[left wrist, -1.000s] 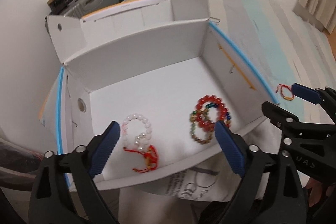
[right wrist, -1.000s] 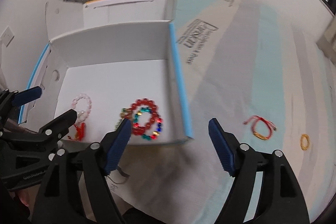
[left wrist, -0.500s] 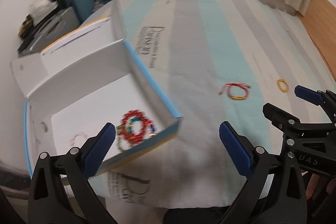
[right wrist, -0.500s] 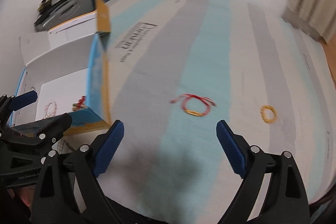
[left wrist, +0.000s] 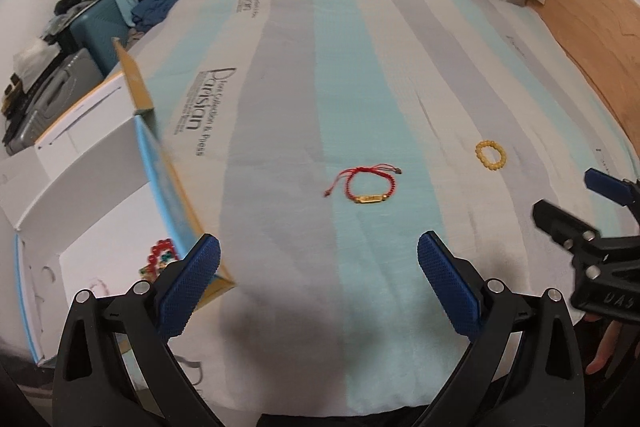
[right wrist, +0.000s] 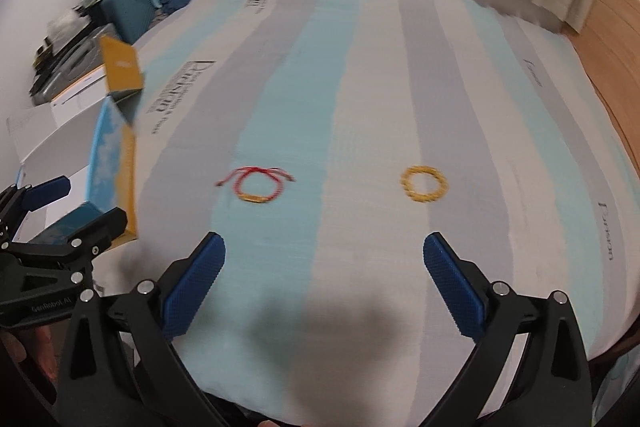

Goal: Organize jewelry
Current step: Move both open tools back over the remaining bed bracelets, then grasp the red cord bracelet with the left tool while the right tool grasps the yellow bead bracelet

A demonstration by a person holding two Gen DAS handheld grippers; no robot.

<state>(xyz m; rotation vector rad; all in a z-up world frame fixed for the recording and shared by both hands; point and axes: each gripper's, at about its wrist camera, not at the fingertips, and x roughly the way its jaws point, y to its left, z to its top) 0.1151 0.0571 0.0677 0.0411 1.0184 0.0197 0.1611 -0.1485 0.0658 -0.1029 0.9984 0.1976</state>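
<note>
Both the left gripper [left wrist: 319,281] and right gripper [right wrist: 324,283] hang released, ribbed blue pads empty; the right's jaws have just been widening. On the striped woven bedsheet [left wrist: 280,87] lie a red cord bracelet with gold bar [left wrist: 370,187] and, well apart, a yellow beaded ring bracelet [right wrist: 424,183].

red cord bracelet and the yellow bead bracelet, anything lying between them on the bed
Nothing: only bare striped sheet separates the red cord bracelet from the yellow bead bracelet, shown in both wrist views.

Black jaws — blue textured pads [left wrist: 188,283].
</note>
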